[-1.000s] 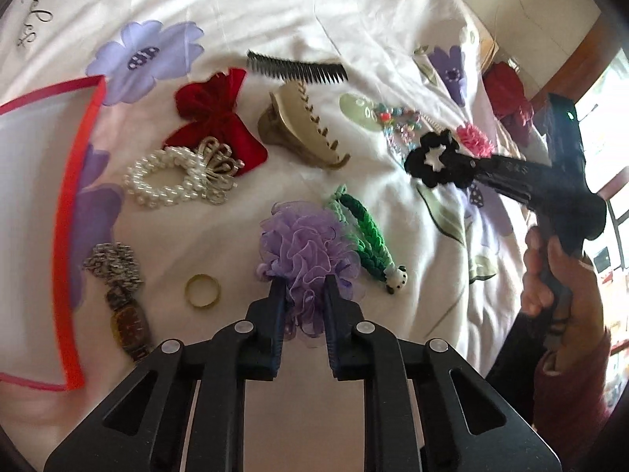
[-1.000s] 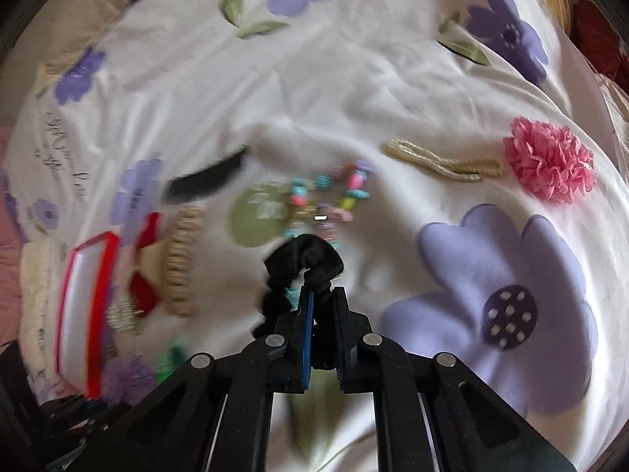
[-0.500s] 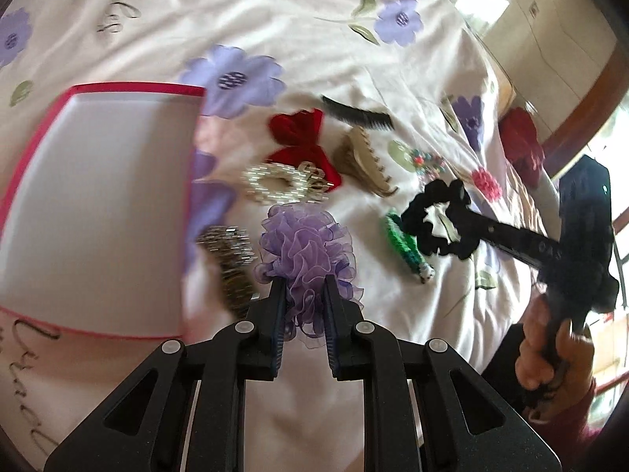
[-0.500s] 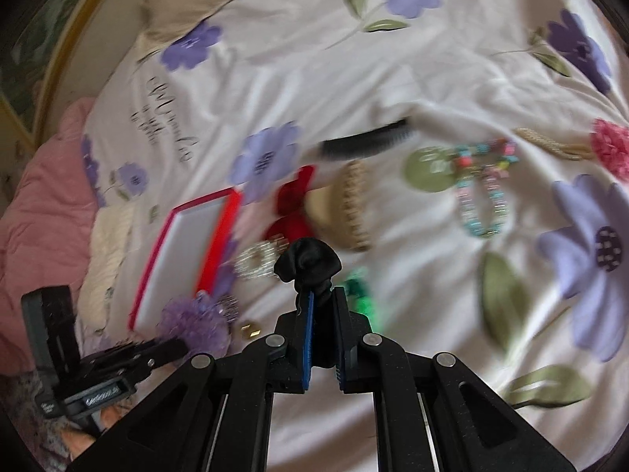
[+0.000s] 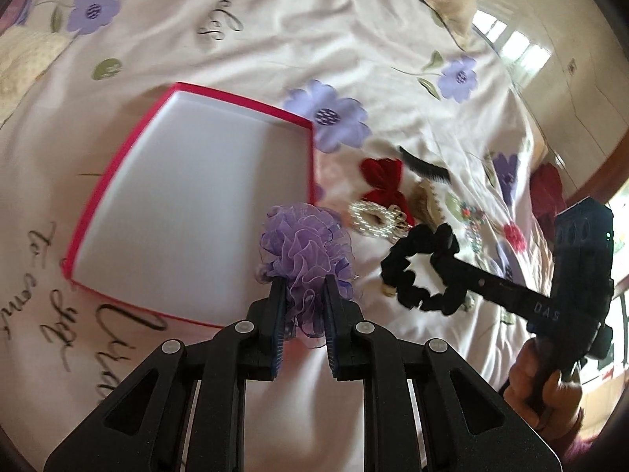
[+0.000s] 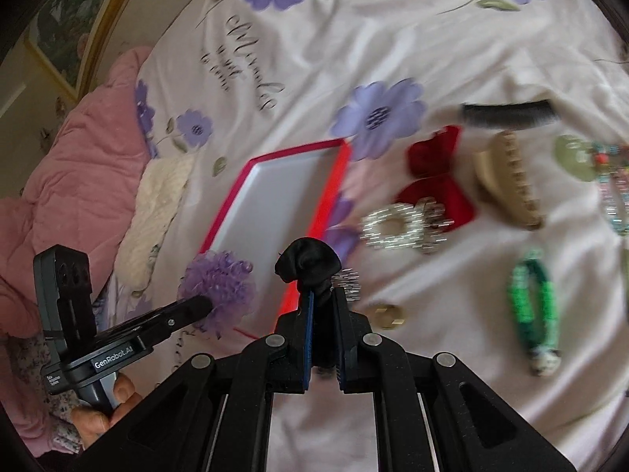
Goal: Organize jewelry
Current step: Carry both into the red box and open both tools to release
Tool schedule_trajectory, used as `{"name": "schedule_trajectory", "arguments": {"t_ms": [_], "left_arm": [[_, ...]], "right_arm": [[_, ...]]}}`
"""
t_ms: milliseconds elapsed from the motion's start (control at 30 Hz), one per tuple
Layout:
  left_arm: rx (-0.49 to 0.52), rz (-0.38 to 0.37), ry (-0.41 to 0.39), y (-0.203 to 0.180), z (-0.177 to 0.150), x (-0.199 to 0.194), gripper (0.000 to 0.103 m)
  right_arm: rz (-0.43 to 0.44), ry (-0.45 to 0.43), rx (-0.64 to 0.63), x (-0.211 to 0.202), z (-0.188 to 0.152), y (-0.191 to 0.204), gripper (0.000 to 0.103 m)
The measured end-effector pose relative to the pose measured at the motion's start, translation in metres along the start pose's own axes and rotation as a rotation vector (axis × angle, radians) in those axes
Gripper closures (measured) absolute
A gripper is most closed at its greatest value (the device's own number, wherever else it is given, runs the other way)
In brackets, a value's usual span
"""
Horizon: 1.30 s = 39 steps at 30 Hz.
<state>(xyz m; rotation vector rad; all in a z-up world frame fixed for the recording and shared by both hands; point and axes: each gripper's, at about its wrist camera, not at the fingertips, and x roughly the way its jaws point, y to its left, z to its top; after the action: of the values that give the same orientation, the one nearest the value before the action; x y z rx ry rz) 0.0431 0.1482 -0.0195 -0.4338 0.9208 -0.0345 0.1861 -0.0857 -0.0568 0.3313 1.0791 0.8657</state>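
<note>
1. The left tool [image 5: 302, 295] is clamping a frilly lilac mesh scrunchie [image 5: 304, 247] between its fingers and holding it in the air at the near right corner of a shallow white tray with a red rim [image 5: 118, 165], which is lying on a white bedsheet printed with purple flowers [image 5: 275, 39].
2. The right tool [image 6: 322, 306] is pinching a black fabric scrunchie [image 6: 308, 263] tight, with the loop hanging free above the sheet just to the right of the lilac one.
3. A person's hand [image 5: 546, 397] is gripping the handle of the right tool.
4. To the right of the tray, the remaining pieces are lying on the sheet: a red velvet bow [image 6: 436, 181], a pearl bracelet with a metal ornament [image 6: 405, 228], a beige claw clip [image 6: 507, 185], a black comb [image 6: 511, 116], a green braided band [image 6: 534, 310] and a gold ring [image 6: 387, 316].
5. A multicoloured bead bracelet [image 6: 613, 188] is lying at the far right edge.
6. The tray's white floor is showing bare.
</note>
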Motion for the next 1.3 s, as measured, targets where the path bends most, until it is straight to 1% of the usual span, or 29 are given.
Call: {"name": "schedule_trajectory", "arguments": {"t_ms": [167, 300, 467, 567, 633, 733, 800, 867, 900, 967, 1033, 1133, 1200, 1233, 1267, 1300], "left_arm": [[-0.043, 0.037, -0.014, 0.027, 0.004, -0.004, 0.088], [-0.079, 0.069, -0.014, 0.051, 0.008, -0.003, 0.088], [-0.13, 0.093, 0.003, 0.075, 0.016, 0.007, 0.088], [-0.142, 0.123, 0.019, 0.084, 0.017, 0.016, 0.088], [-0.143, 0.152, 0.034, 0.088, 0.015, 0.022, 0.088], [-0.14, 0.196, 0.057, 0.094, 0.014, 0.03, 0.086], [-0.156, 0.205, 0.076, 0.101, 0.013, 0.035, 0.086], [-0.164, 0.214, 0.085, 0.103, 0.014, 0.036, 0.081], [-0.16, 0.232, 0.086, 0.102, 0.014, 0.037, 0.08], [-0.151, 0.255, 0.09, 0.1, 0.014, 0.038, 0.069], [-0.148, 0.267, 0.095, 0.1, 0.013, 0.038, 0.064], [-0.138, 0.283, 0.095, 0.098, 0.013, 0.035, 0.058], [-0.127, 0.297, 0.092, 0.095, 0.012, 0.031, 0.052], [-0.123, 0.3, 0.089, 0.092, 0.012, 0.029, 0.046], [-0.119, 0.303, 0.085, 0.091, 0.012, 0.026, 0.041], [-0.117, 0.307, 0.081, 0.089, 0.012, 0.024, 0.04]], "right_arm": [[0.048, 0.034, -0.039, 0.03, 0.001, 0.031, 0.095], [0.089, 0.059, -0.051, 0.053, 0.004, 0.048, 0.095], [0.128, 0.09, -0.039, 0.088, 0.006, 0.058, 0.095], [0.122, 0.124, -0.03, 0.112, 0.001, 0.059, 0.095], [0.094, 0.162, -0.038, 0.128, -0.004, 0.058, 0.095], [0.042, 0.199, -0.062, 0.137, -0.013, 0.055, 0.094], [0.032, 0.203, -0.075, 0.136, -0.016, 0.054, 0.09], [0.033, 0.203, -0.087, 0.136, -0.015, 0.056, 0.088], [0.034, 0.208, -0.09, 0.136, -0.015, 0.056, 0.087], [0.037, 0.217, -0.094, 0.136, -0.014, 0.056, 0.084], [0.045, 0.221, -0.096, 0.134, -0.013, 0.055, 0.081], [0.055, 0.216, -0.11, 0.129, -0.014, 0.057, 0.073], [0.053, 0.204, -0.131, 0.125, -0.014, 0.059, 0.065], [0.053, 0.196, -0.139, 0.123, -0.014, 0.062, 0.063], [0.052, 0.189, -0.145, 0.122, -0.014, 0.064, 0.058], [0.042, 0.18, -0.154, 0.118, -0.015, 0.065, 0.054]]}}
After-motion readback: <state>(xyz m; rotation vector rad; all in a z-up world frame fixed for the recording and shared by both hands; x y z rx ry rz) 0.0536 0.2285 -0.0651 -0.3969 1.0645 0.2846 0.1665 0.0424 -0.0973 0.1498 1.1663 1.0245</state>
